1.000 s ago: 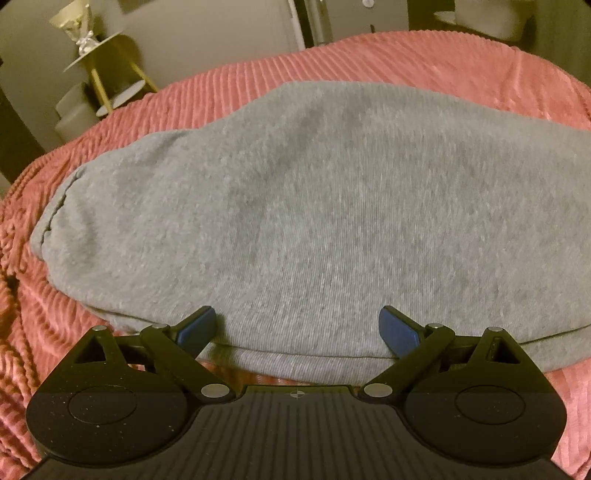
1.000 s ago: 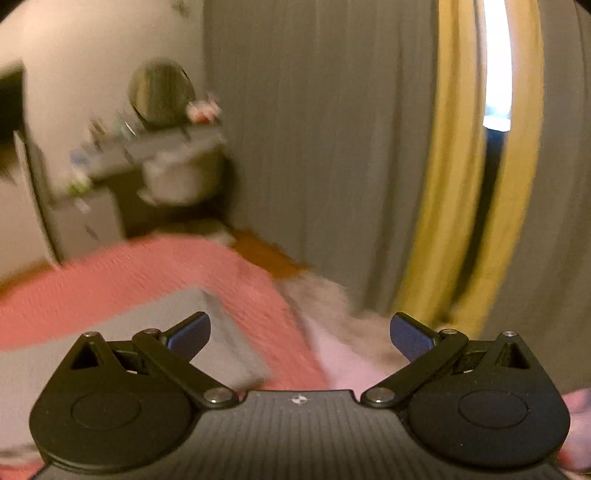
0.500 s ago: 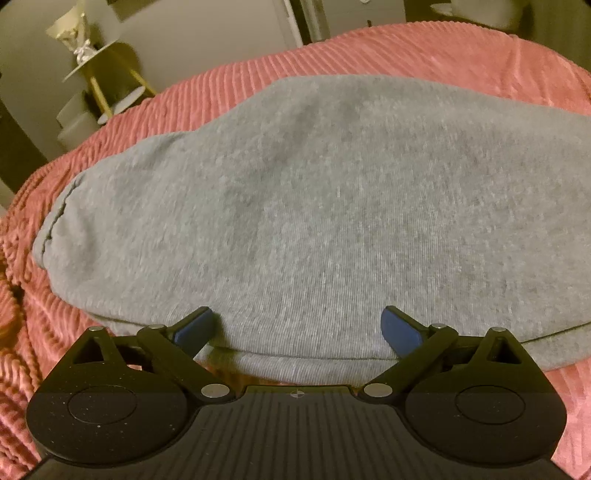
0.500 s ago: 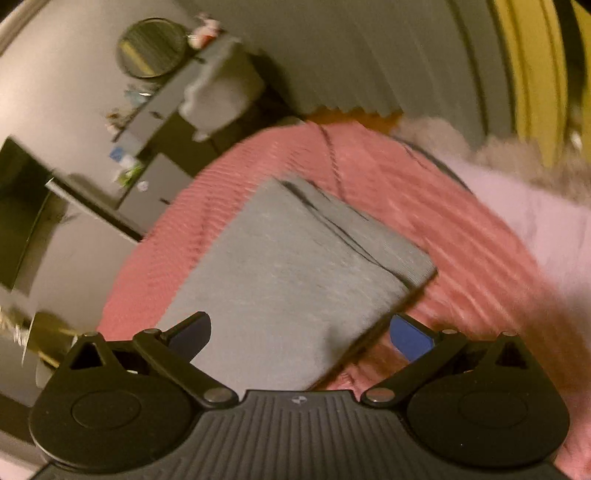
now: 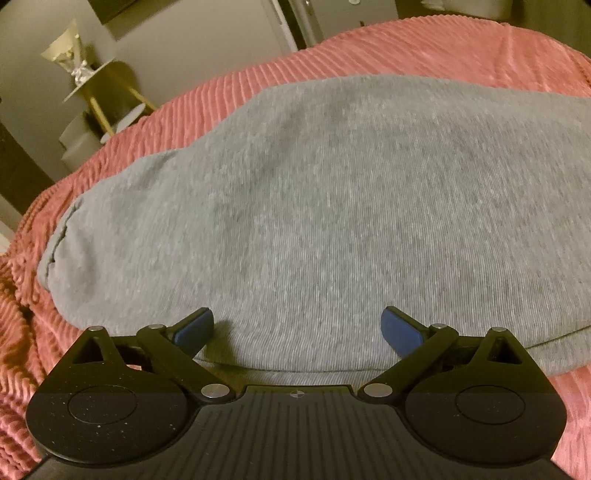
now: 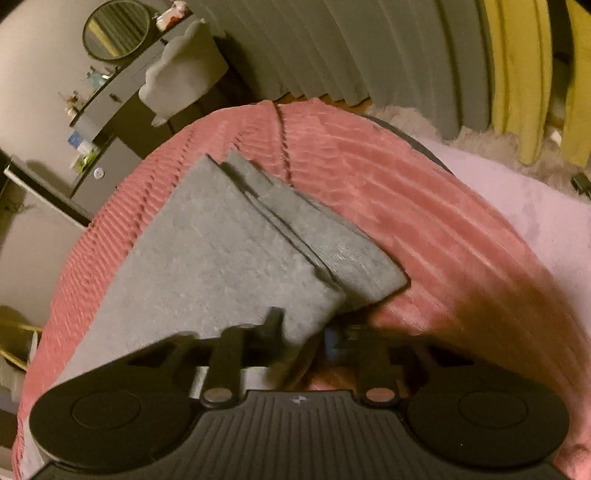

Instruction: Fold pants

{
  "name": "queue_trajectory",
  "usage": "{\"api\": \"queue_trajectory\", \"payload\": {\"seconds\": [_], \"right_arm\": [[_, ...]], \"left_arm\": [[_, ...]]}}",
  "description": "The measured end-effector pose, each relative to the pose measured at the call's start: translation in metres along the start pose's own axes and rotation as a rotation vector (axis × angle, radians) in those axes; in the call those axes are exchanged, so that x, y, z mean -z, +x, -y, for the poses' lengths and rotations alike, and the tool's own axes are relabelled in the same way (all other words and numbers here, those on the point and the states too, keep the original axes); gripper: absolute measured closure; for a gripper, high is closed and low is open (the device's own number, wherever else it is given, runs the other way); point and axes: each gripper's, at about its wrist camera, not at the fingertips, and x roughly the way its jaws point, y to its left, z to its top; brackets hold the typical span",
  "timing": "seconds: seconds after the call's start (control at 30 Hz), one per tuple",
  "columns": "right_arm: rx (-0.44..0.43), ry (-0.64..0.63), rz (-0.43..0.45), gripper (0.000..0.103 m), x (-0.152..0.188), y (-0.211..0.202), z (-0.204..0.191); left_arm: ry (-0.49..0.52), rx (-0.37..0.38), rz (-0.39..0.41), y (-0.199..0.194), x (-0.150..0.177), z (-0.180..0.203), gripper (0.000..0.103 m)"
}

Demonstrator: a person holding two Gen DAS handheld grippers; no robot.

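Grey pants (image 5: pixel 314 221) lie folded flat on a pink ribbed bedspread (image 5: pixel 424 48). My left gripper (image 5: pixel 297 328) is open, its blue-tipped fingers (image 5: pixel 194 328) resting over the near folded edge of the pants. In the right wrist view the pants (image 6: pixel 207 266) show their stacked layers and a waistband end (image 6: pixel 343 258). My right gripper (image 6: pixel 301 332) has closed on the near corner of the pants, with grey cloth bunched between its fingers.
A gold side table with a lamp (image 5: pixel 88 88) stands beyond the bed's left side. A dark dresser with a round mirror (image 6: pixel 114 33), grey and yellow curtains (image 6: pixel 498 55) and a pale fluffy rug (image 6: pixel 517 192) lie past the bed's far end.
My right gripper swung down from facing the curtains to the pants and shut on their near corner. My left gripper stayed open and moved slightly forward over the near edge.
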Motion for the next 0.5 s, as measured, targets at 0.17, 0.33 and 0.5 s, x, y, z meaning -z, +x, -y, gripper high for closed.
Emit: {"api": "queue_trajectory", "payload": {"seconds": [0.17,0.33,0.5], "right_arm": [[0.019,-0.024,0.009,0.085,0.007,0.007,0.002],[0.018,0.008,0.031,0.085,0.007,0.004,0.004],[0.137,0.068,0.123,0.077,-0.003,-0.021,0.002]], "left_arm": [[0.026,-0.009,0.076,-0.014,-0.002,0.006,0.003],[0.019,0.099,0.178,-0.033,-0.012,0.01,0.003],[0.045,0.066,0.037,0.0,-0.008,0.015,0.002]]}}
